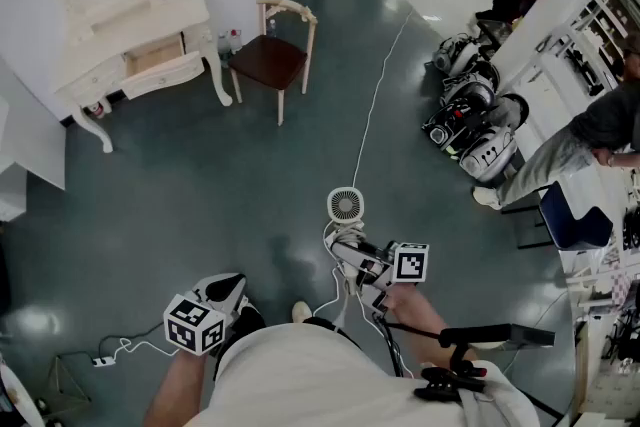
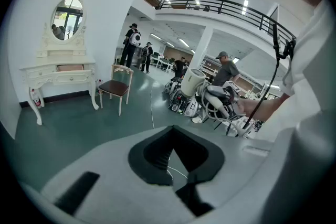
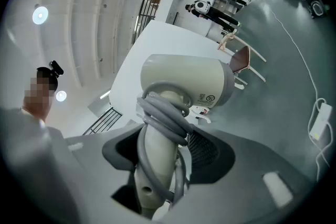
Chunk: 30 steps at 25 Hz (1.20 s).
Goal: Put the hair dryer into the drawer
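Observation:
A cream hair dryer (image 1: pixel 345 206) with its grey cord wound round the handle sticks out ahead of my right gripper (image 1: pixel 366 271). In the right gripper view the jaws are shut on the handle, and the hair dryer (image 3: pixel 184 81) barrel lies crosswise above my right gripper (image 3: pixel 161 152). My left gripper (image 1: pixel 226 294) hangs low at the left, shut, with nothing in it. My left gripper (image 2: pixel 173 136) points down at the floor. Far off at the upper left, the white dressing table (image 1: pixel 178 7) has a drawer (image 1: pixel 155 55) pulled open. The left gripper view also shows the drawer (image 2: pixel 70 67).
A wooden chair (image 1: pixel 275 60) stands right of the dressing table. A white cable (image 1: pixel 375 105) runs along the green floor, and a power strip (image 1: pixel 103 361) lies at the lower left. Vacuum-like machines (image 1: pixel 470 115) and a bent-over person (image 1: pixel 590 130) are at the right.

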Tool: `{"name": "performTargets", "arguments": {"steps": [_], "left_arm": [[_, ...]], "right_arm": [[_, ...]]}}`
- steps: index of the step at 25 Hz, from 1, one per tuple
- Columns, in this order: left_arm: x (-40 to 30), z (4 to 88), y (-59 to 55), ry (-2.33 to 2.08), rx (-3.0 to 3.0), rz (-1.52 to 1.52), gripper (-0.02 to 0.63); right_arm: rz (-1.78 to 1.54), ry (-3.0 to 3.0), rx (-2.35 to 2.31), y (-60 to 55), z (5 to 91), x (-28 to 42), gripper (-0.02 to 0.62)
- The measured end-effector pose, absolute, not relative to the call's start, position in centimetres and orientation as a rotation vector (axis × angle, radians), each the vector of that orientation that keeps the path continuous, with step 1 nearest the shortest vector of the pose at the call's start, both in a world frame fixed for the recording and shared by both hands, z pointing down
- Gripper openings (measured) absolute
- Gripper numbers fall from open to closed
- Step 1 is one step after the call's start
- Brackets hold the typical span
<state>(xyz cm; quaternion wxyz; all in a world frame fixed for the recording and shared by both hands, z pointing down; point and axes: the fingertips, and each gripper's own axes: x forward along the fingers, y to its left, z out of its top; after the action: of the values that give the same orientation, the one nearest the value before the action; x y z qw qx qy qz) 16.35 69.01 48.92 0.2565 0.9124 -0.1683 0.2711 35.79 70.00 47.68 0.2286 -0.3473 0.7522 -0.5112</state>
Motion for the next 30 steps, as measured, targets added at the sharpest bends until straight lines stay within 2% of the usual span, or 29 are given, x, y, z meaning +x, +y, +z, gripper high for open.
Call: {"name": "performTargets", "arguments": {"steps": [14,30], "left_arm": [[18.7,48.6,71.5,-0.486,2.492,0.744,0.003],[7.2,47.3,63.8,-0.605,2.465,0.594,0.003]], "right_arm": [[-1.401,2.096,-0.899,73.2,48.7,36.8,0.242],[-1.451,2.351,-0.876,63.3,46.8,24.0,0.241]]}}
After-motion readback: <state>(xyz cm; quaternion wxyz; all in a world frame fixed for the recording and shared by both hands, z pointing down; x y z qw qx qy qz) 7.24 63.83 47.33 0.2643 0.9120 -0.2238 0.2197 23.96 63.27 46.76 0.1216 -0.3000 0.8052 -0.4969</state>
